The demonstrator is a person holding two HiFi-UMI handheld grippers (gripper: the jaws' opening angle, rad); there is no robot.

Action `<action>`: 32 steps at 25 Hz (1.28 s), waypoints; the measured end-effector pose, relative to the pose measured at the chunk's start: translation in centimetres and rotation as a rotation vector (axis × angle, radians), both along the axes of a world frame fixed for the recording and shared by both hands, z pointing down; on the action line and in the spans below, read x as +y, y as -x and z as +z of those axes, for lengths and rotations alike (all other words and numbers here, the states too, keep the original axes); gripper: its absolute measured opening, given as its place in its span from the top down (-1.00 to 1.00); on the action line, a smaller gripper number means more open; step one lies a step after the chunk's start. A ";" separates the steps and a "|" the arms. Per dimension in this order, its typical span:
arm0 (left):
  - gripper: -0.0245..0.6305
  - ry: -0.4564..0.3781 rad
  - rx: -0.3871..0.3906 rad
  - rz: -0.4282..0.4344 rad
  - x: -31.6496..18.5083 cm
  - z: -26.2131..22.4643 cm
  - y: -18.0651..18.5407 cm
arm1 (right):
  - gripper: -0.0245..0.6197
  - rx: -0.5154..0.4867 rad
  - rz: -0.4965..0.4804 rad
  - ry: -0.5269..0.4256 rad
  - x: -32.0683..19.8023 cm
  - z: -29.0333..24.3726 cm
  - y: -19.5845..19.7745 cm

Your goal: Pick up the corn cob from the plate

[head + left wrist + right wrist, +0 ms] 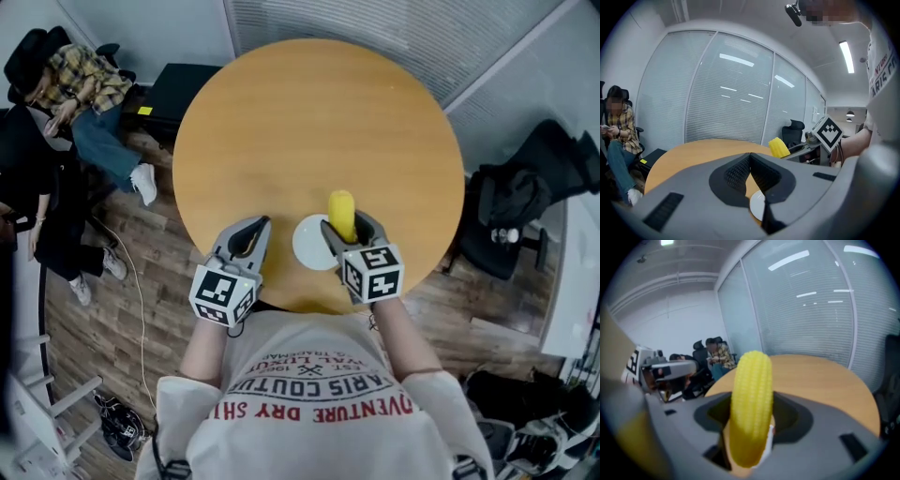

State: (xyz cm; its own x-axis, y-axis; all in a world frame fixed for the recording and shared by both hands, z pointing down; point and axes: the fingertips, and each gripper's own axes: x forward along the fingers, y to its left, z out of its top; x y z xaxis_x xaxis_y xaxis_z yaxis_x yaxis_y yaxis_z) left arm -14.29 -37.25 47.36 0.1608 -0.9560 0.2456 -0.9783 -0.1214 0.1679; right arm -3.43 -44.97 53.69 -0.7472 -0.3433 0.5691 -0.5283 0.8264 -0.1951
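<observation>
The yellow corn cob (341, 212) is gripped in the right claw (349, 225). In the right gripper view the two grey jaws press against the sides of the cob (751, 413), and its ribbed length points out past their tips. From the head view, the cob lies over the far right rim of the small white round plate (307, 246). A sliver of that plate (770, 440) shows under the cob's lower end, but I cannot tell whether the two touch.

The plate sits close to the near edge of the round wooden desk (309, 122), between the two claws. The left claw (255, 227) is just beside the plate's left rim. Its jaws are pressed together with nothing between them, as the left gripper view shows (750, 158). From that side the cob (779, 147) shows to the right, and the plate's edge (756, 207) shows below the jaws.

Beyond the cob, bare wood runs to the desk's far rim, with similar open surface to the left and right. The person's torso is close to the near rim.

Off the desk, a black office chair (525, 192) stands near the right rim. A black box (183, 89) stands by the far left rim. A seated person in a plaid shirt (80, 80) is further left, on the plank floor (141, 281). A glass wall with blinds (394, 28) runs behind the far side.
</observation>
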 end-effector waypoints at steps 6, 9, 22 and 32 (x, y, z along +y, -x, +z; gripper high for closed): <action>0.83 -0.088 -0.036 0.036 -1.4 -4.5 -2.4 | 0.08 -0.157 0.024 -0.131 -0.5 -7.1 -2.3; 0.83 -0.113 -0.045 0.042 -1.8 -6.1 -3.4 | 0.08 -0.220 0.045 -0.178 -0.5 -9.8 -3.9; 0.83 -0.188 -0.071 0.053 -3.4 -9.4 -6.4 | 0.08 -0.345 0.114 -0.277 -1.5 -14.1 -8.3; 0.83 -0.187 -0.073 0.038 -3.6 -9.6 -6.3 | 0.08 -0.344 0.083 -0.289 -1.6 -14.5 -7.5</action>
